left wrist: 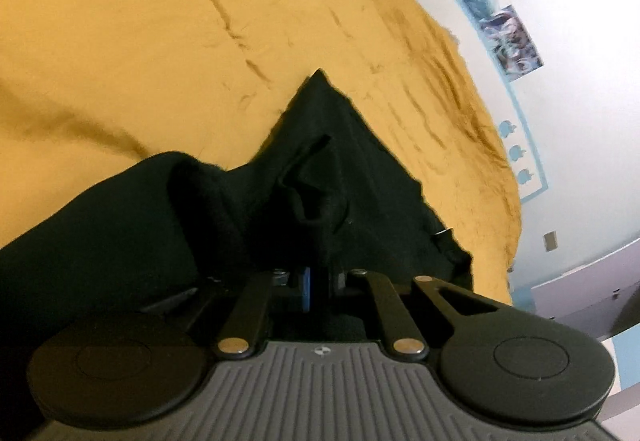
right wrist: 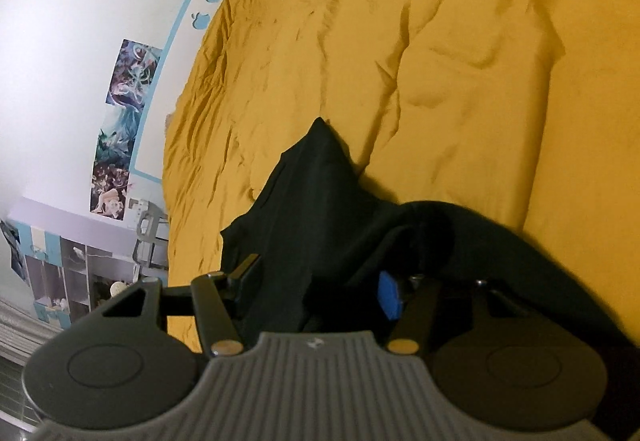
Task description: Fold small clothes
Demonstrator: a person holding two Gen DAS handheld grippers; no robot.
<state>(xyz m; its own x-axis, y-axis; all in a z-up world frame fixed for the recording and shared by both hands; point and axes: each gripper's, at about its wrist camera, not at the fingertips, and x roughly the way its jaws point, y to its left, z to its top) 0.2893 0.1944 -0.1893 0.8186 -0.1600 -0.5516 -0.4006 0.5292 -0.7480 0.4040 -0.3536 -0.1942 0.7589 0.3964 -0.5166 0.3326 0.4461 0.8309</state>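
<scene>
Both fingers of the left gripper (left wrist: 318,283) are pinched tight on a fold of the dark garment (left wrist: 332,177), which lies rumpled on the mustard-yellow bedspread (left wrist: 160,41). Over on the other side, the right gripper (right wrist: 316,289) stands with its jaws apart, the same black cloth draped between them, one blue pad (right wrist: 389,295) showing beside it.

Matt black cloth garment (left wrist: 352,161) on wrinkled mustard cloth bedspread (left wrist: 140,41)
</scene>
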